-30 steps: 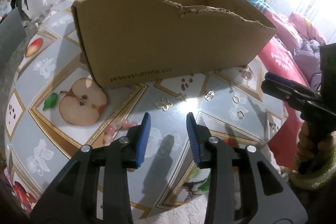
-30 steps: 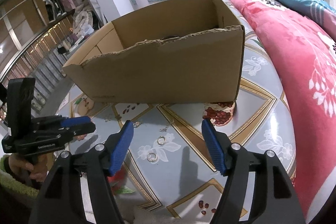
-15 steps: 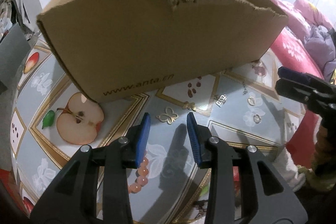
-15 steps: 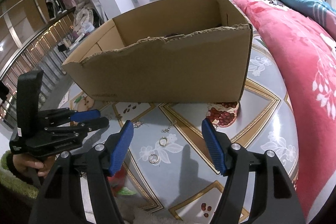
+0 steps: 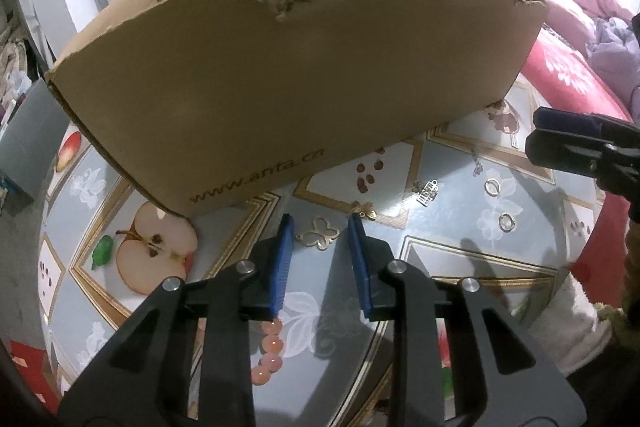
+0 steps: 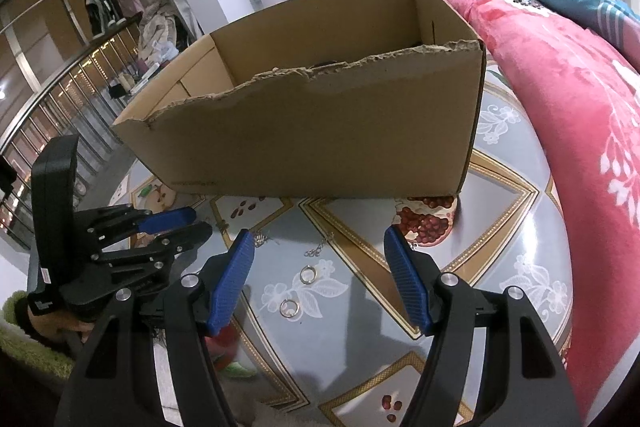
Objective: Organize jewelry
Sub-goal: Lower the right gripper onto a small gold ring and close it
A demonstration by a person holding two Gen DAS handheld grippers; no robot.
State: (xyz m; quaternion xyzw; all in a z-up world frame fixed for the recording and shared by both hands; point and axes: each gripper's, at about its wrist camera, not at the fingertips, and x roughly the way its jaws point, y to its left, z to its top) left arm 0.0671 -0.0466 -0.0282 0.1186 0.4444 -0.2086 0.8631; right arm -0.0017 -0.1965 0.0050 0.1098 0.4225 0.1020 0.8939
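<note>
A gold butterfly pendant (image 5: 318, 233) lies on the patterned table, right between the blue fingertips of my left gripper (image 5: 320, 227). Its jaws are closing, and the pads stand a little off the pendant on both sides. A pink bead bracelet (image 5: 268, 351) shows under the left finger. To the right lie a gold bee charm (image 5: 366, 213), a silver charm (image 5: 428, 191) and two rings (image 5: 492, 186) (image 5: 507, 222). My right gripper (image 6: 320, 239) hovers open and empty above those rings (image 6: 307, 275) (image 6: 289, 307) and a thin chain (image 6: 320, 247). The left gripper (image 6: 192, 223) is at its left.
A large torn-edged cardboard box (image 5: 304, 87) (image 6: 320, 131) stands on the table just behind the jewelry. A red flowered blanket (image 6: 560, 87) lies along the table's right side. The right gripper (image 5: 560, 143) reaches in at the right edge of the left wrist view.
My left gripper has moved forward toward the box, from over the pink beads to around the butterfly pendant, and its jaws have narrowed. The right gripper has stayed put.
</note>
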